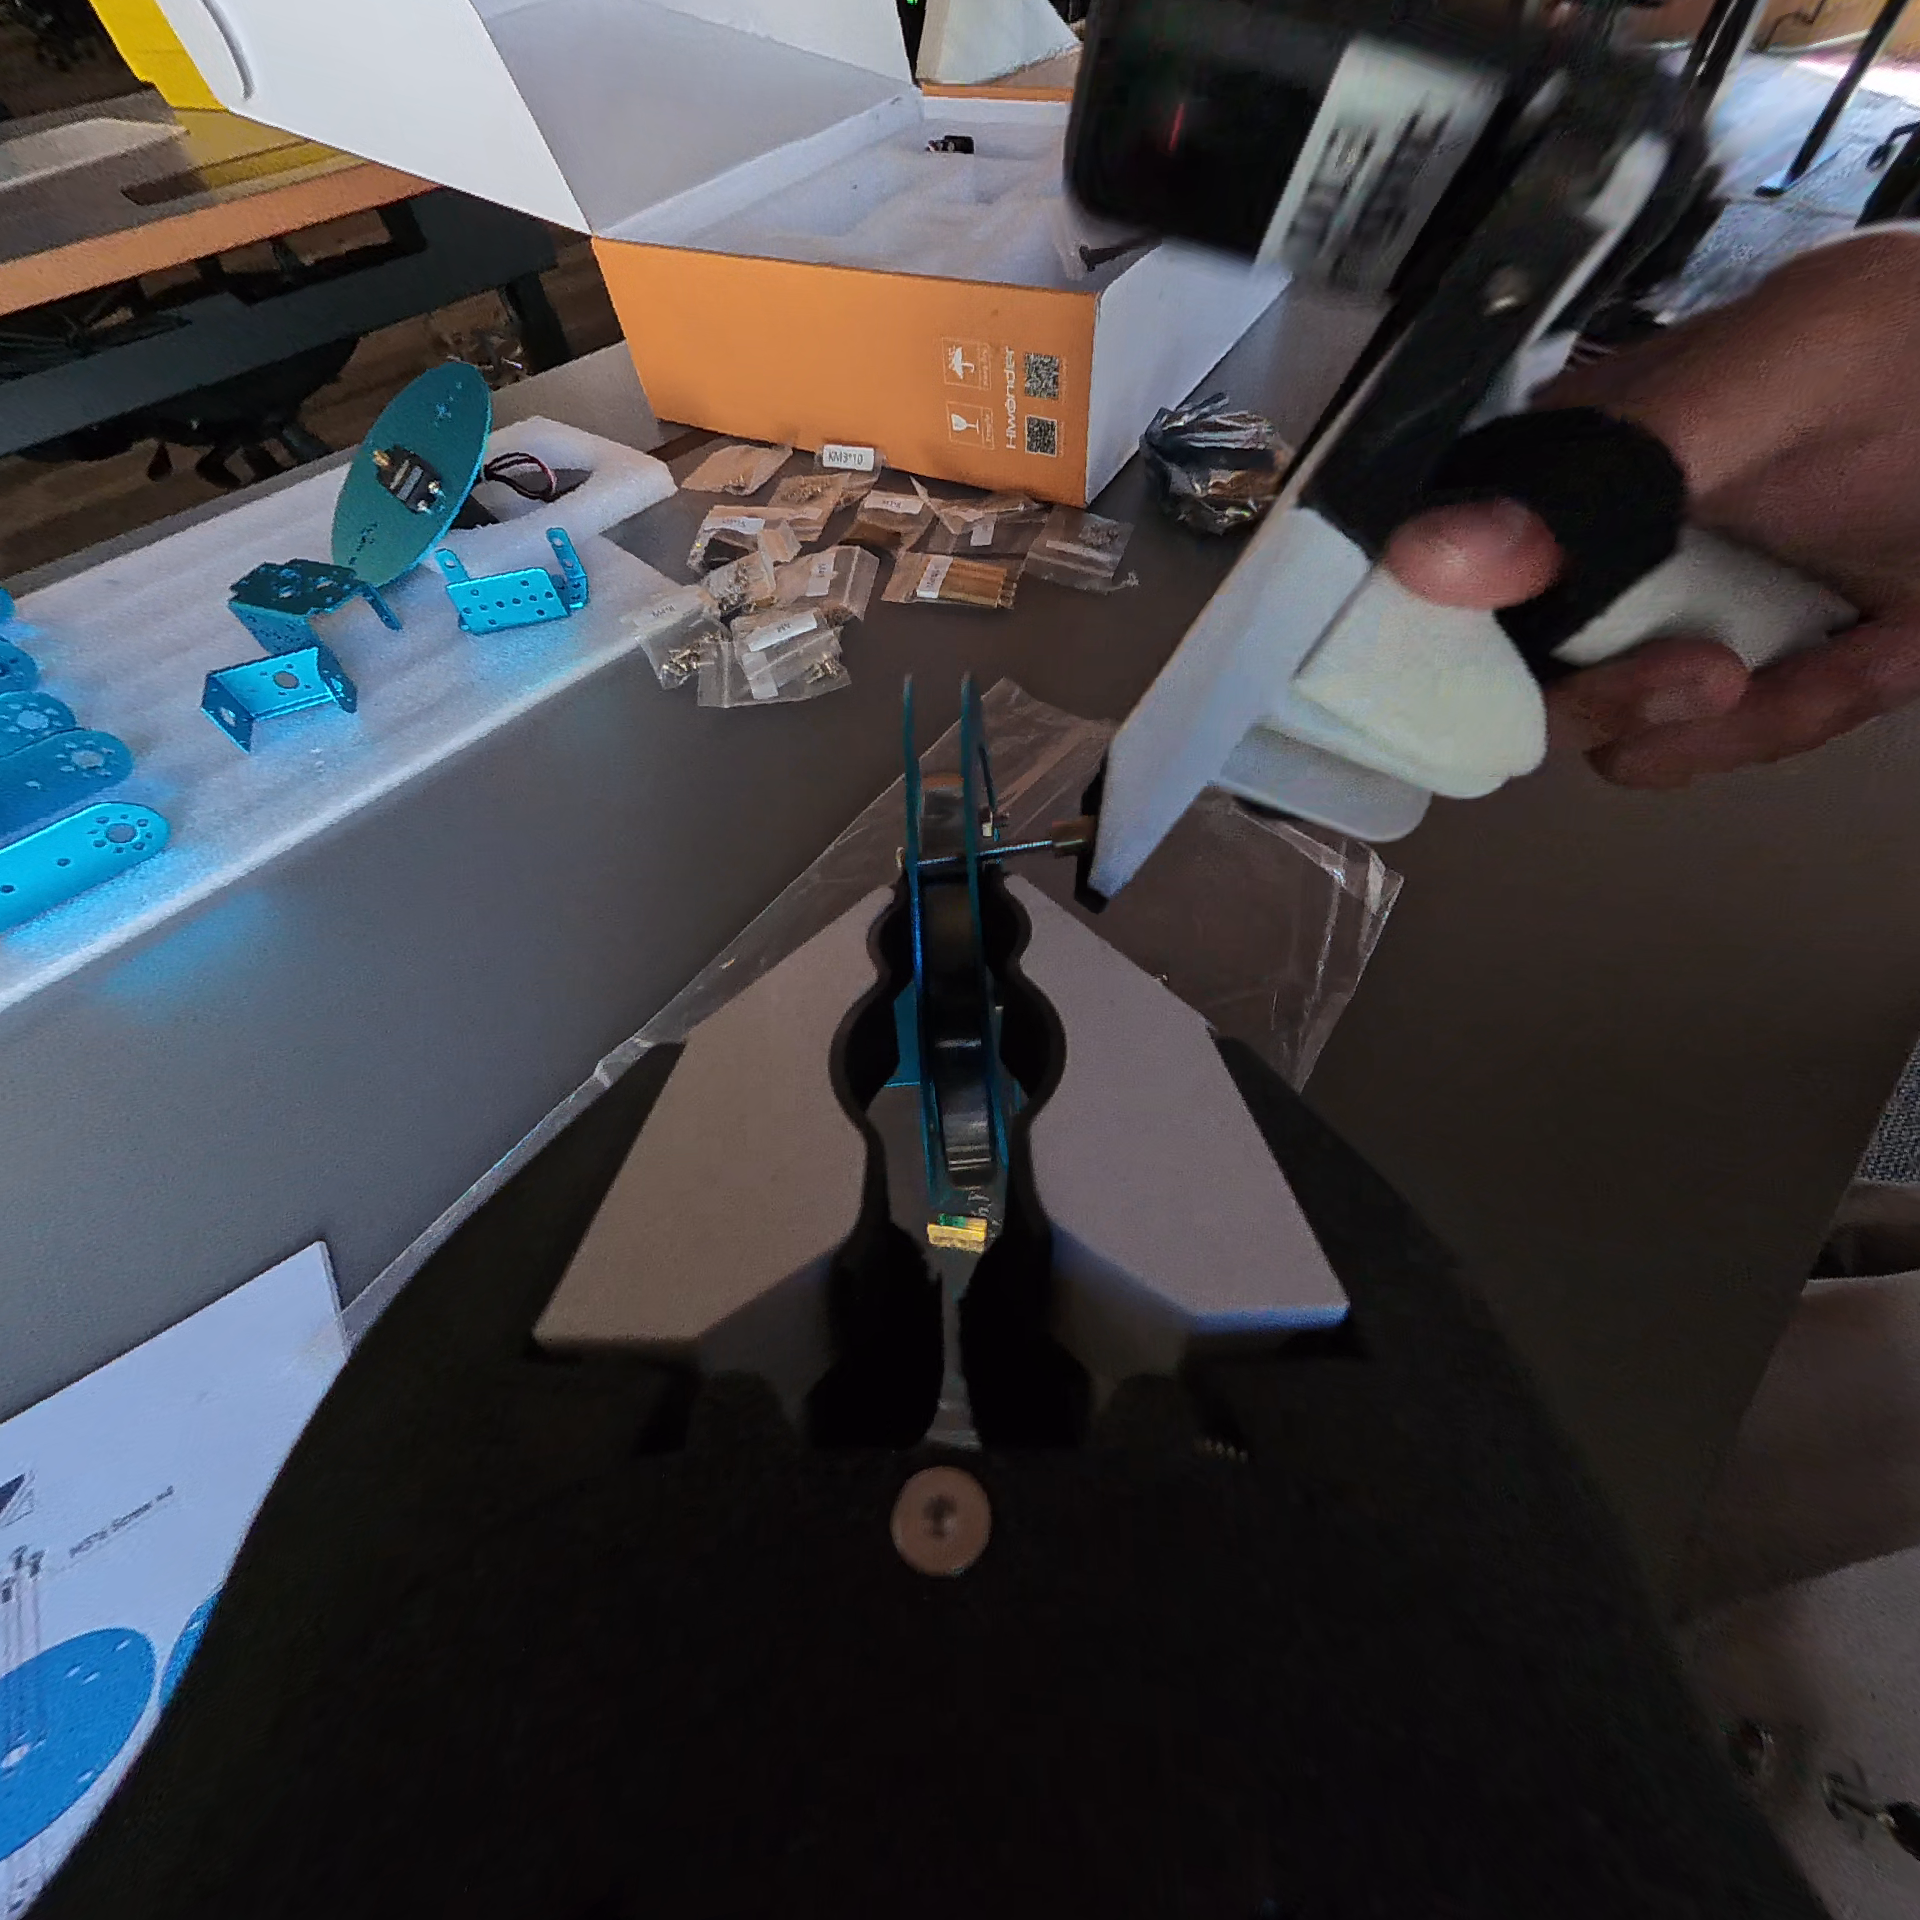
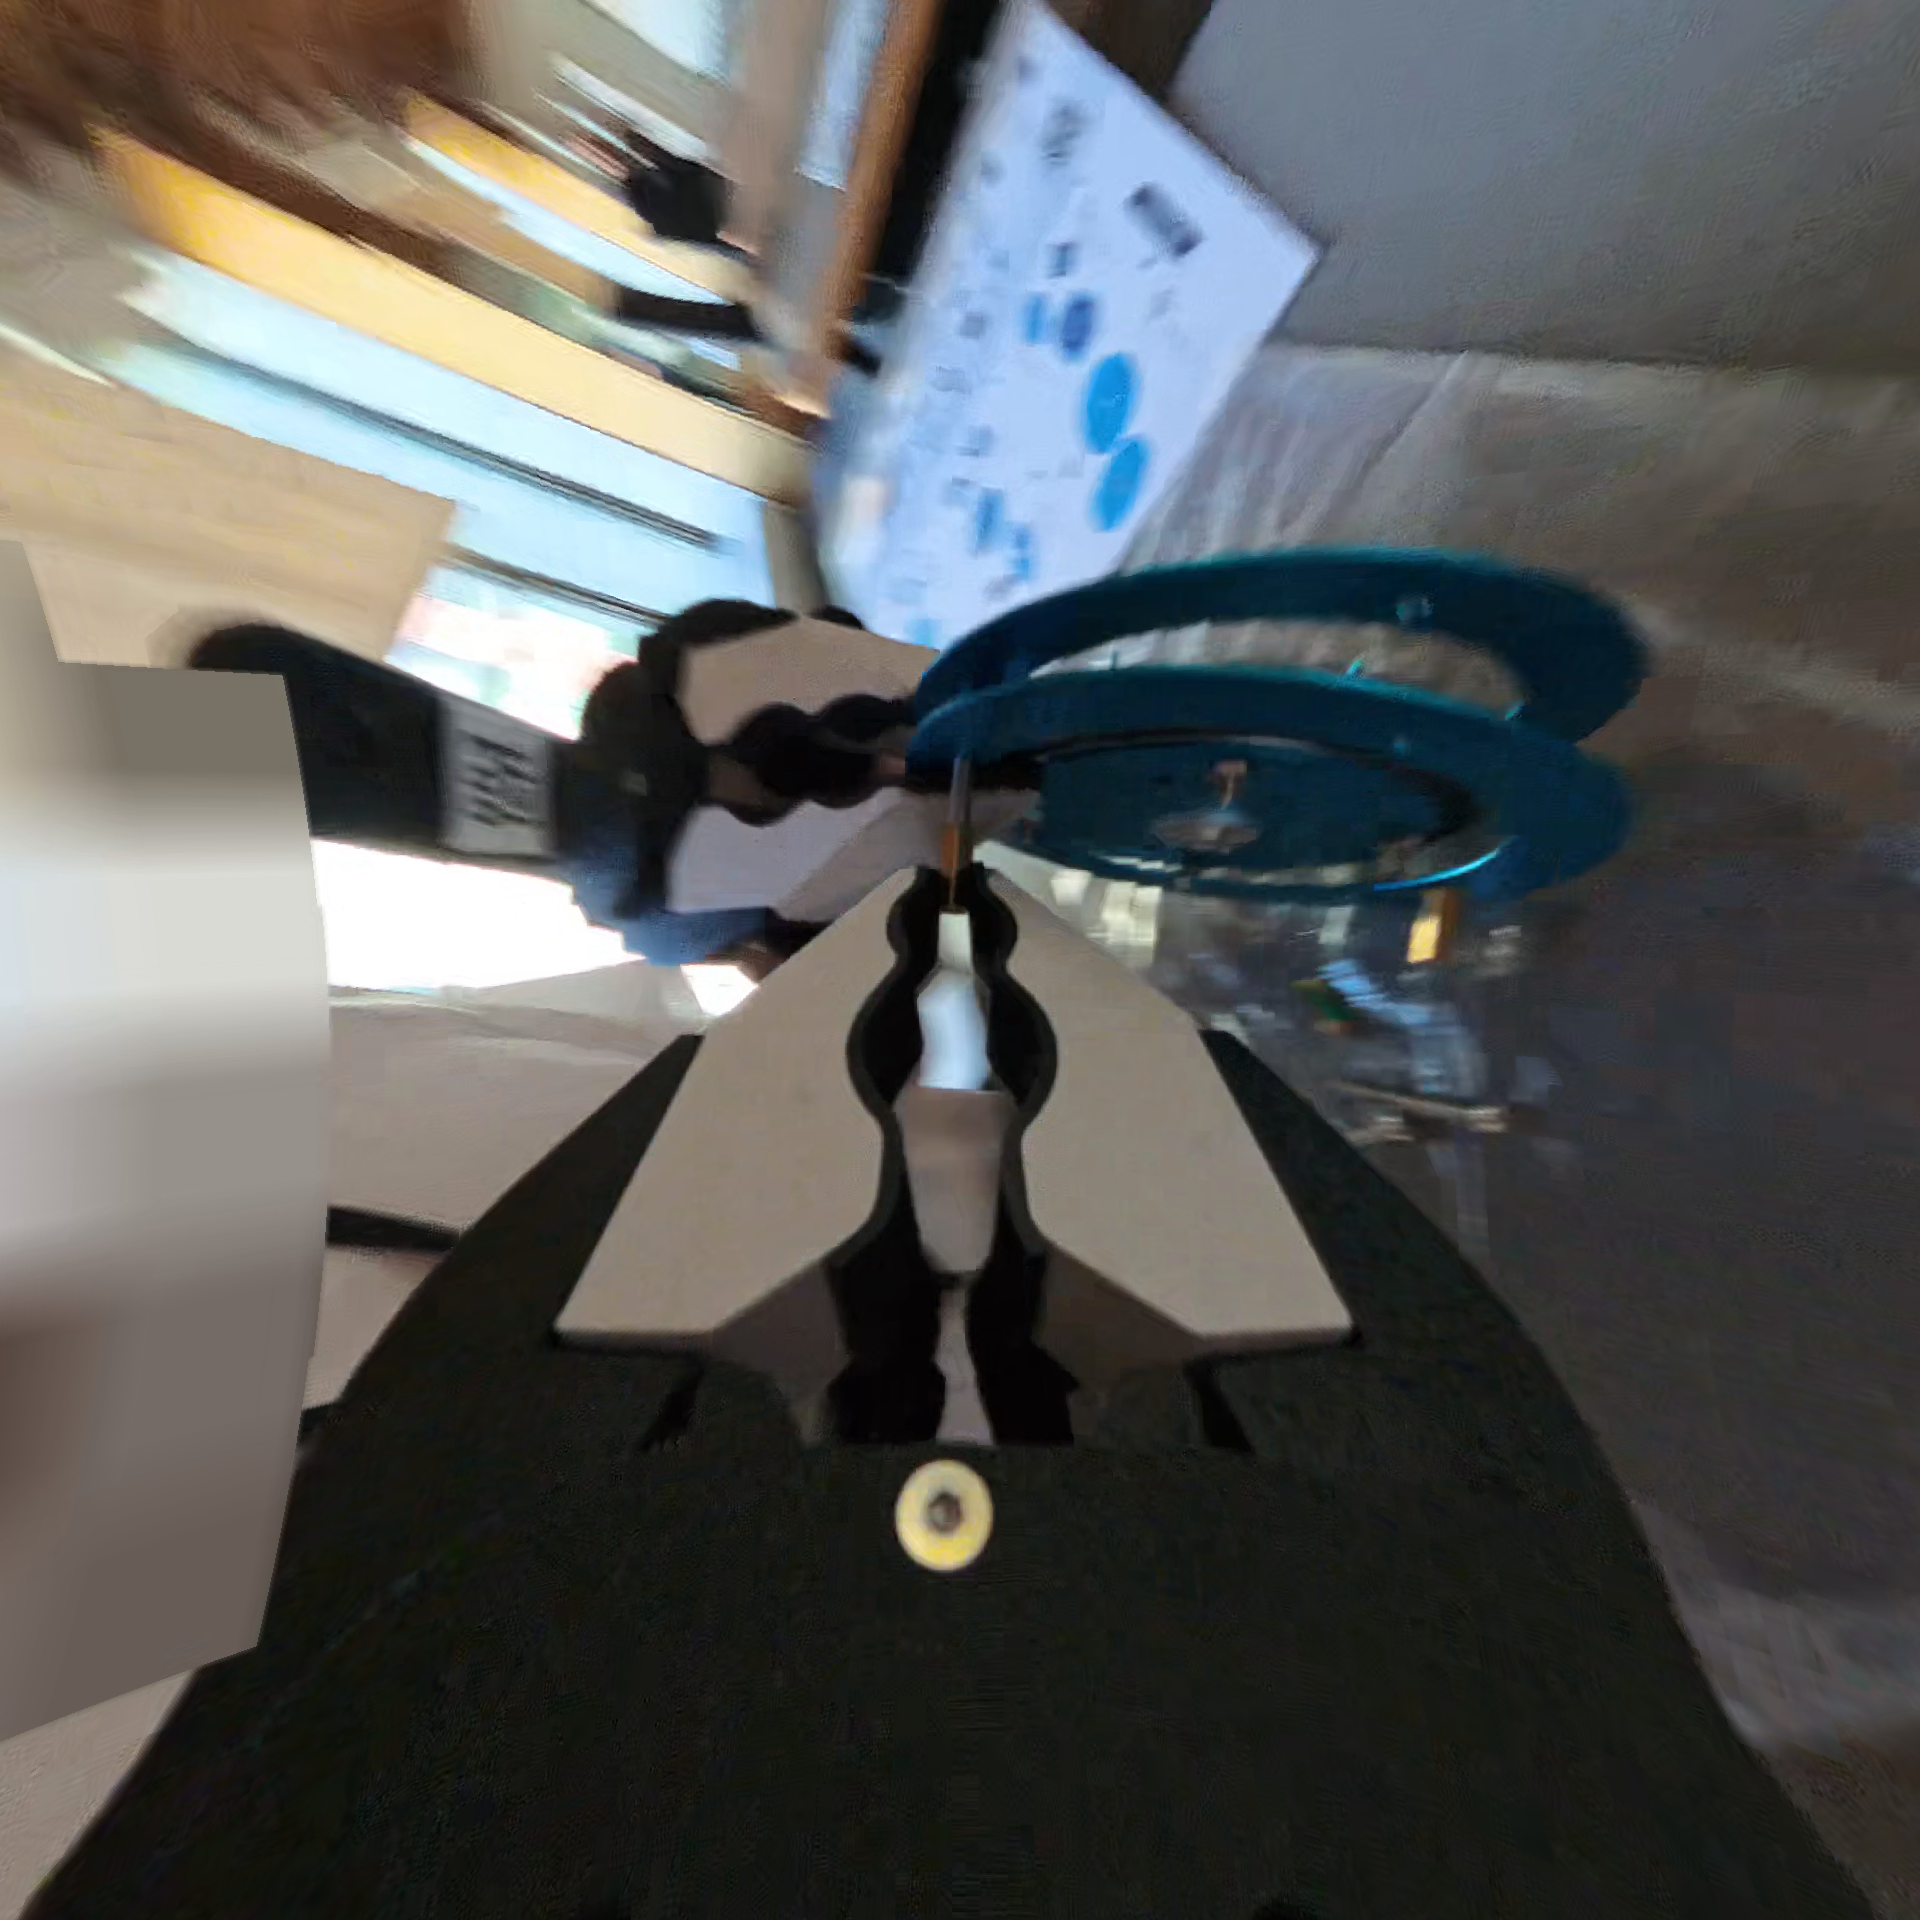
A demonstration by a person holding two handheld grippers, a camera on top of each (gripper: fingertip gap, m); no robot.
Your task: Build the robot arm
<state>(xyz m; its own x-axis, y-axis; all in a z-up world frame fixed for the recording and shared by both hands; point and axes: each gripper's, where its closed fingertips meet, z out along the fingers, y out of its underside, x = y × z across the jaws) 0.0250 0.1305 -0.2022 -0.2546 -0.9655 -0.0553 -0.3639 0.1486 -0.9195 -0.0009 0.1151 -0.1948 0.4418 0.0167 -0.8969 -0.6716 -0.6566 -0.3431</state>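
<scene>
While my left tool (image 1: pixel 951 935) is closed edge-on over a pair of stacked blue metal discs (image 1: pixel 940 831), with a black servo body sandwiched between them, my right tool (image 2: pixel 956 883) has its tips pinched shut on a small brass standoff (image 2: pixel 953 844) on a thin screw that passes through the discs' rim. That plate assembly is held up above the tabletop (image 1: pixel 1558 1039). I judge the discs stiff, light and slick at their thin edges, so gripping across both faces near the servo looks soundest; the standoff is tiny and would slip easily.

Below lies a clear plastic bag (image 1: pixel 1278 935) on the dark tabletop. Farther off sit small bags of screws (image 1: pixel 831 582), an open orange and white box (image 1: pixel 862 343), and blue brackets (image 1: pixel 416 623) on a white foam sheet (image 1: pixel 312 727). A printed instruction sheet (image 2: pixel 1039 343) lies at the edge. Behind are other desks, blurred.
</scene>
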